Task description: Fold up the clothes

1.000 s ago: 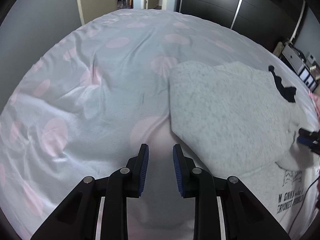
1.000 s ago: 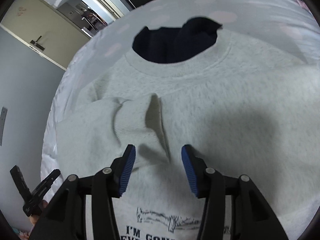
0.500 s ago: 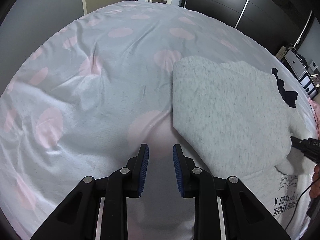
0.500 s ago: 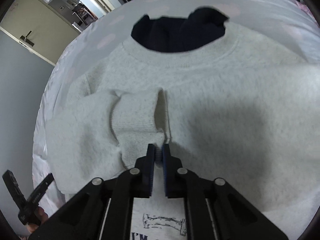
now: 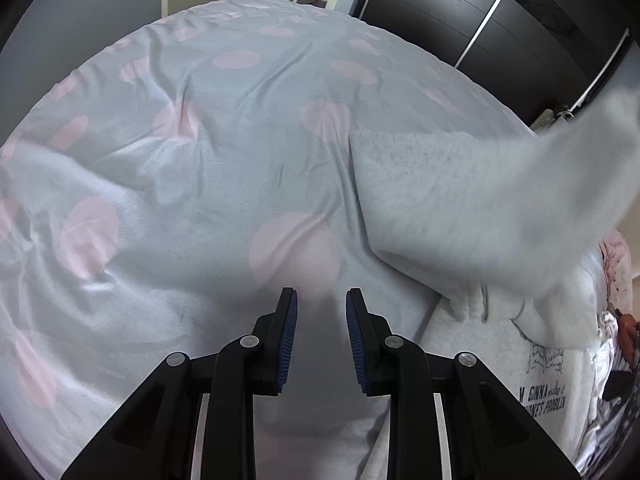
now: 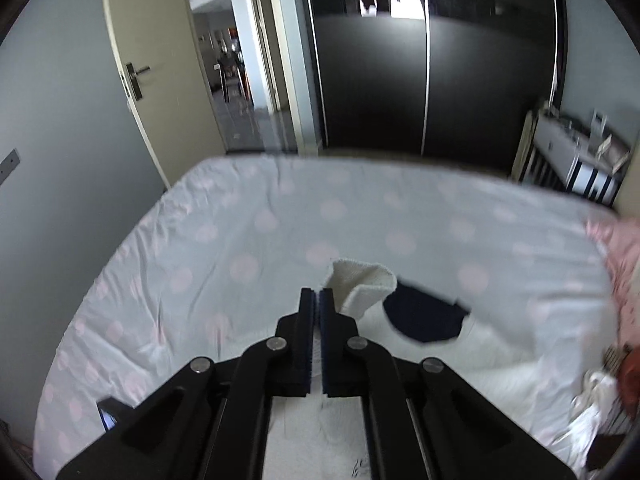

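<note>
A light grey sweatshirt (image 5: 432, 184) with black print lies on the bed at the right of the left wrist view; its sleeve (image 5: 576, 152) rises blurred to the upper right. My left gripper (image 5: 318, 300) is open and empty above the bedsheet, left of the sweatshirt. My right gripper (image 6: 318, 294) is shut on the sleeve cuff (image 6: 360, 282) and holds it lifted above the bed. The sweatshirt's dark neck opening (image 6: 424, 320) shows just right of the cuff.
The bed (image 5: 168, 184) has a pale sheet with pink dots. A dark wardrobe (image 6: 420, 64) and an open door (image 6: 160, 68) stand beyond it. A white shelf unit (image 6: 576, 156) is at the right. Pink fabric (image 6: 624, 256) lies at the bed's right edge.
My right gripper closed on the sleeve cuff and lifted it up off the sweatshirt. The sleeve now hangs in the air. My left gripper stayed open and nearly still.
</note>
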Available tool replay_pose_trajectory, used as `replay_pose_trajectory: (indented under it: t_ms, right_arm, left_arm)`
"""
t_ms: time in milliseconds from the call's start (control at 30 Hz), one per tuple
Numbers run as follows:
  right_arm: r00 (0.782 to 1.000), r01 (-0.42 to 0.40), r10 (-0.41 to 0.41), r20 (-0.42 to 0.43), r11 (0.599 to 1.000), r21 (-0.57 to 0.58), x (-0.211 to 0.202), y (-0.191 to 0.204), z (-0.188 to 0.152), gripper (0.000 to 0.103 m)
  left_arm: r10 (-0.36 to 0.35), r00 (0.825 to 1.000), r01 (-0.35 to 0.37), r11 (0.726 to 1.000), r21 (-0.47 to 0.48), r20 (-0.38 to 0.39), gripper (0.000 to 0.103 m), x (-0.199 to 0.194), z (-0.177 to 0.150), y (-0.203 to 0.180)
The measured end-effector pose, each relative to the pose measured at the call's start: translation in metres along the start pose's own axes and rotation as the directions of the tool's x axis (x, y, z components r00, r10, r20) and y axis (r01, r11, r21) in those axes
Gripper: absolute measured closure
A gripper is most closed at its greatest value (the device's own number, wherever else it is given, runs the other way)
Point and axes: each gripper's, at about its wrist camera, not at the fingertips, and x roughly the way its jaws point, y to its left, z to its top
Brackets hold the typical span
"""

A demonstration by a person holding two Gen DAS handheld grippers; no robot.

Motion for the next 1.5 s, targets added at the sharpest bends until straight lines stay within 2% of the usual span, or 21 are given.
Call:
replay_pose_trajectory:
  t_ms: [67,167,233,400,533,633,733,800,867,967,1133,1200,1267,1333,1500]
  right_arm:
    - [0.998,0.029,-0.027,0.055,0.999,-0.031,-0.021,0.011,0.02,0.101]
    - [0.991,0.071,-0.065,0.114,0.996,-0.047,-0.049,0.01,0.033,0.101]
    - [0.985,0.105,-0.1,0.139,0.994,-0.032,-0.064,-0.004,0.033,0.101]
    - [0.968,0.19,-0.189,0.162,0.982,0.014,-0.084,-0.064,0.002,0.101]
    - [0.974,0.208,-0.218,0.065,0.97,0.129,-0.058,-0.141,-0.048,0.101]
    - [0.975,0.222,-0.22,-0.035,0.952,0.209,-0.021,-0.19,-0.098,0.101]
    - [0.971,0.231,-0.203,-0.126,0.933,0.276,0.015,-0.233,-0.149,0.101]
    - [0.966,0.239,-0.193,-0.171,0.92,0.311,0.034,-0.256,-0.176,0.101]
    - [0.96,0.254,-0.193,-0.206,0.907,0.337,0.05,-0.274,-0.199,0.101]
    - [0.952,0.273,-0.204,-0.226,0.903,0.332,0.065,-0.29,-0.216,0.1]
    - [0.927,0.276,-0.158,-0.339,0.901,0.335,0.085,-0.306,-0.248,0.096]
    - [0.934,0.238,-0.11,-0.341,0.901,0.363,0.082,-0.313,-0.256,0.094]
    - [0.946,0.197,-0.063,-0.317,0.889,0.413,0.075,-0.322,-0.259,0.084]
    - [0.963,0.127,0.007,-0.269,0.868,0.48,0.069,-0.332,-0.257,0.073]
    - [0.972,0.065,0.063,-0.227,0.853,0.517,0.075,-0.34,-0.247,0.069]
  left_arm:
    - [-0.018,1.0,0.018,1.0,0.005,0.001,0.076,-0.002,-0.001,-0.001]
    - [-0.034,0.999,0.034,0.999,0.008,0.001,0.076,-0.003,-0.002,-0.003]
    - [-0.032,0.999,0.032,0.999,0.013,-0.001,0.076,-0.003,-0.001,-0.005]
    - [-0.018,1.0,0.018,1.0,0.0,-0.011,0.076,0.003,0.002,-0.006]
    - [-0.035,0.999,0.035,0.999,0.003,-0.019,0.076,0.006,0.003,-0.012]
    - [-0.037,0.999,0.037,0.997,0.068,-0.007,0.076,0.006,0.001,-0.029]
    - [-0.03,0.999,0.028,0.985,0.17,0.013,0.076,0.009,-0.003,-0.049]
    - [-0.015,0.999,0.006,0.969,0.249,0.034,0.07,0.01,-0.009,-0.065]
    - [0.0,0.998,-0.021,0.95,0.31,0.066,0.048,0.01,-0.016,-0.078]
    - [0.007,0.994,-0.051,0.917,0.395,0.112,0.047,0.012,-0.024,-0.095]
    - [0.074,0.992,-0.118,0.863,0.491,0.107,0.046,0.035,-0.042,-0.116]
    - [0.124,0.985,-0.17,0.836,0.522,0.122,0.046,0.041,-0.05,-0.119]
    - [0.166,0.976,-0.217,0.812,0.542,0.143,0.046,0.047,-0.056,-0.122]
    - [0.18,0.97,-0.24,0.812,0.532,0.163,0.046,0.049,-0.056,-0.122]
    - [0.197,0.964,-0.259,0.84,0.477,0.176,0.046,0.051,-0.049,-0.122]
